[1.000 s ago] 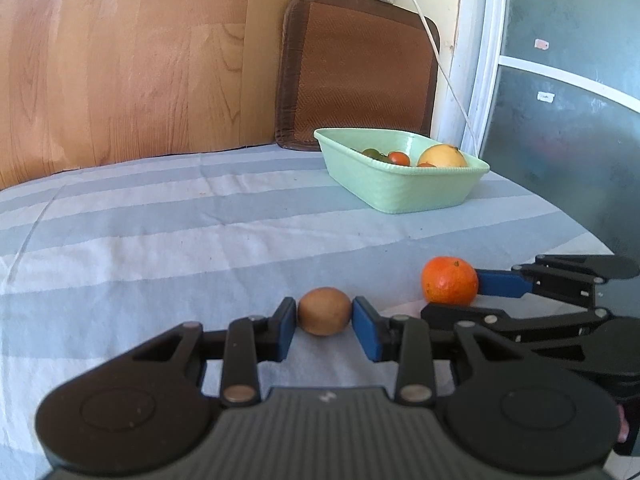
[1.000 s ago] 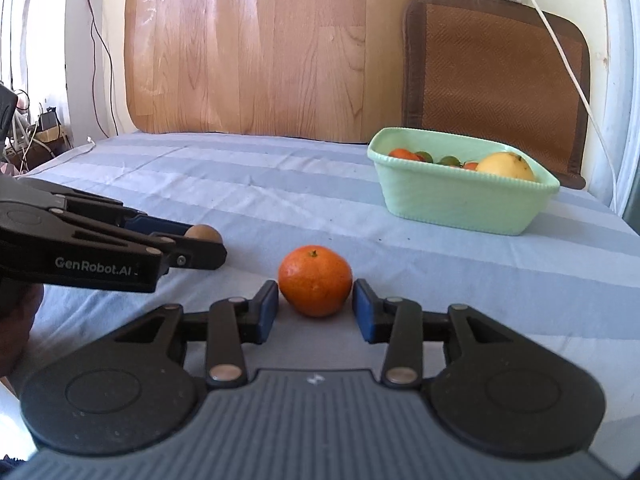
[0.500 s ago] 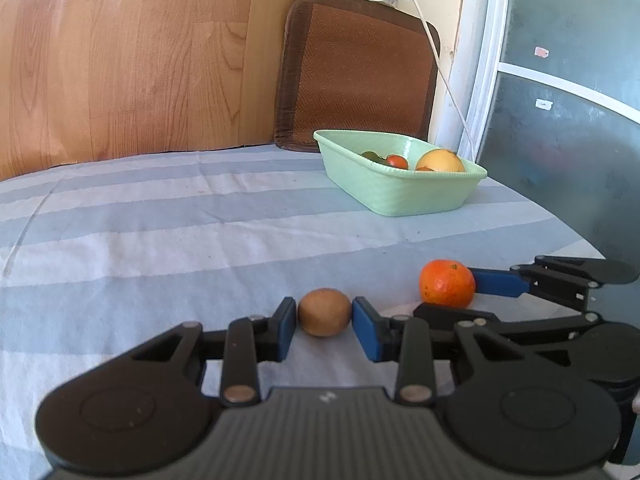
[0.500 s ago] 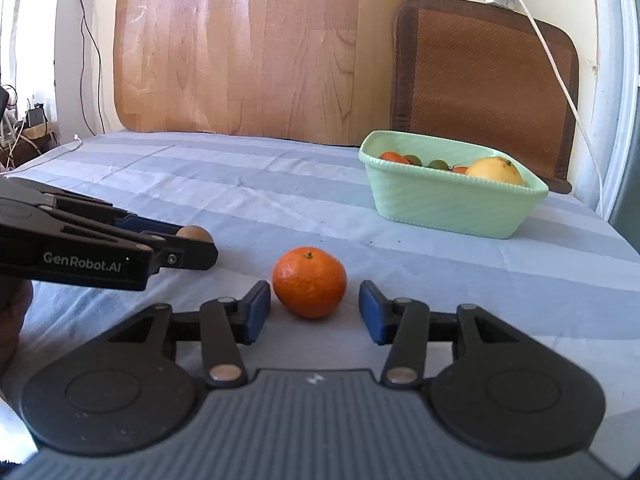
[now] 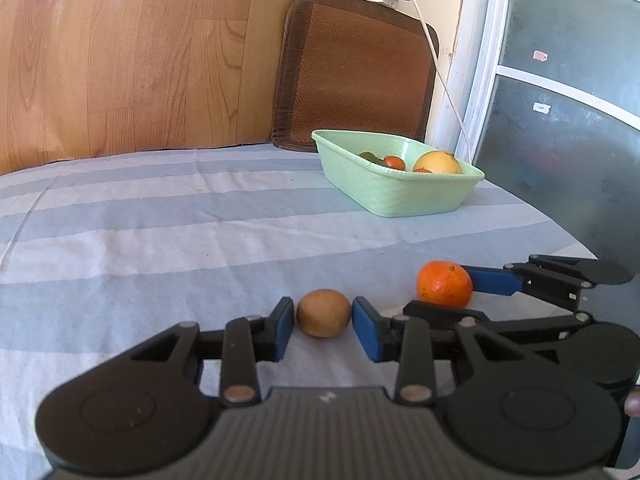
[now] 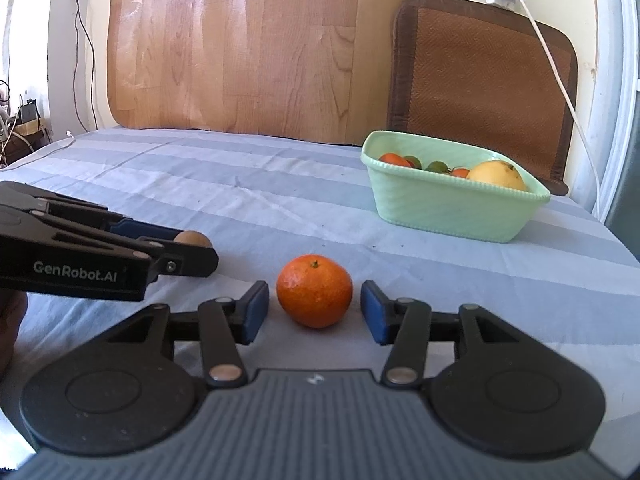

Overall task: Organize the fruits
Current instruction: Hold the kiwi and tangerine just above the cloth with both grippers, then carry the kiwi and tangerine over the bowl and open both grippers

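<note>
A brown kiwi [image 5: 324,313] lies on the striped cloth between the blue pads of my left gripper [image 5: 324,326], which is open with small gaps on both sides. An orange mandarin [image 6: 315,290] lies between the pads of my right gripper [image 6: 314,314], open and clear of the fruit. The mandarin [image 5: 444,283] and the right gripper's fingers [image 5: 496,280] show at the right of the left wrist view. The left gripper's fingers [image 6: 160,258] and the kiwi [image 6: 193,238] show at the left of the right wrist view. A pale green basket [image 5: 400,196] with several fruits stands farther back right.
The basket [image 6: 448,208] holds a large yellow fruit [image 6: 496,175], small orange and green fruits. A brown cushion [image 5: 356,68] leans on the wall behind it, with a white cable [image 5: 436,68] hanging down. A wooden board [image 6: 256,48] stands behind the table. The table edge runs at the right.
Both grippers have opened slightly around their fruits; the right one's pads now stand clear of the mandarin. Both cameras sit a little farther back. The fruits have stayed in place.
</note>
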`<state>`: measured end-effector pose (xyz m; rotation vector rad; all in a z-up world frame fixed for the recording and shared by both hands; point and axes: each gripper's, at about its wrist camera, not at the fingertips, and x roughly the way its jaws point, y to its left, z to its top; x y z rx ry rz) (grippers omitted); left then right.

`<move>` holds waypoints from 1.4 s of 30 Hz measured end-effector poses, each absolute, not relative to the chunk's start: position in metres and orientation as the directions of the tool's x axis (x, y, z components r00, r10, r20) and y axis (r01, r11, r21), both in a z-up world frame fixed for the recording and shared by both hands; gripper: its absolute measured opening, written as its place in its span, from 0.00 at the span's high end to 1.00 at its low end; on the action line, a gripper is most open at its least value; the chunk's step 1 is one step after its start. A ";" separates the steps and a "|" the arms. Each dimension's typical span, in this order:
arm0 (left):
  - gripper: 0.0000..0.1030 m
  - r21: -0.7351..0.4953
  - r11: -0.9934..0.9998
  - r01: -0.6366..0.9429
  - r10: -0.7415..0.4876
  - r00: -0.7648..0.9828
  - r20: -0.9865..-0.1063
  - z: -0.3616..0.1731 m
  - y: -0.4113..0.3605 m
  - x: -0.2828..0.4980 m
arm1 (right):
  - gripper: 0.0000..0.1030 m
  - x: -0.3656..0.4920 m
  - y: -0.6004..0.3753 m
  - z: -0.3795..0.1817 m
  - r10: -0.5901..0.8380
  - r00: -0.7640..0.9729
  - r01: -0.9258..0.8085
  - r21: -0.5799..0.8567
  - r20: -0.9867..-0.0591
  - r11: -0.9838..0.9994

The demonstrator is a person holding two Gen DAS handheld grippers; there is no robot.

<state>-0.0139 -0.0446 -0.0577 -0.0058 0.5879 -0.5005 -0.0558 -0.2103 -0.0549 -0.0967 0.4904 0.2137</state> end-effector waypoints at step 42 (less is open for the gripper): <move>0.70 -0.219 0.770 0.599 -0.623 0.633 -0.459 0.025 -0.104 0.077 | 0.59 -0.017 -0.270 -0.010 0.177 0.935 -0.167 0.057 -0.307 0.984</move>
